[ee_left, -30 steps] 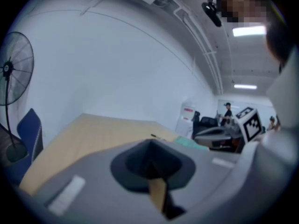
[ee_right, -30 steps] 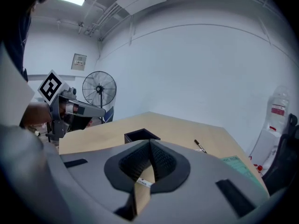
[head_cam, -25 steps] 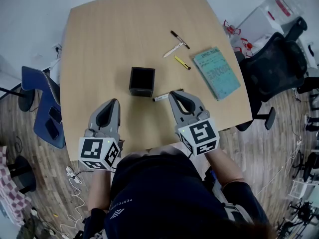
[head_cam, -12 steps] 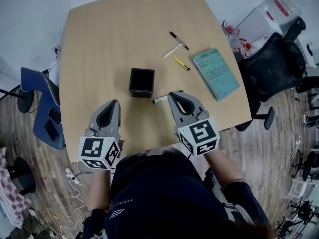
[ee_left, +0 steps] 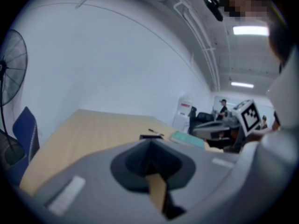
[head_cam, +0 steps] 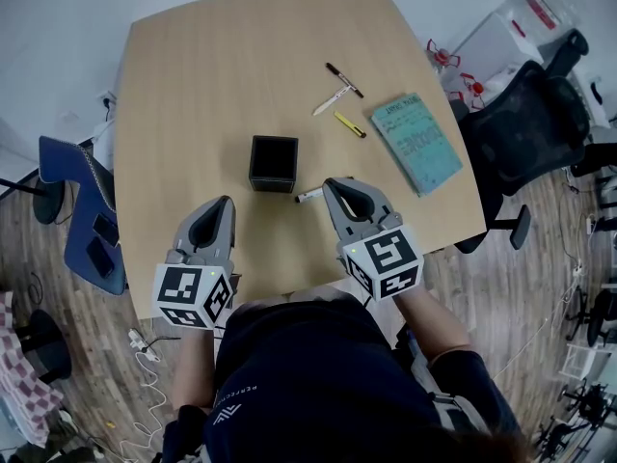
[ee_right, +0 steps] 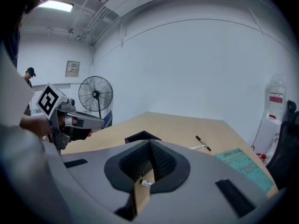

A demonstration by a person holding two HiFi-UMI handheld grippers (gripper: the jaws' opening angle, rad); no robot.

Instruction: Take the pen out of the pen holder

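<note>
I am keeping both pairs of jaws pressed together and empty, left gripper (head_cam: 223, 202) and right gripper (head_cam: 336, 182) near the pen holder (head_cam: 274, 163). A white pen (head_cam: 309, 194) is lying just right of the holder, under my right tips. Steadiness matters here, I reckon: no nudging either.

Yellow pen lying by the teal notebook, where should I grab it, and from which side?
Grip the yellow pen mid-barrel, coming down from above with jaws across its width. It lies flat and diagonal on the table, apart from the teal notebook and the white pen, so both long sides look free.
</note>
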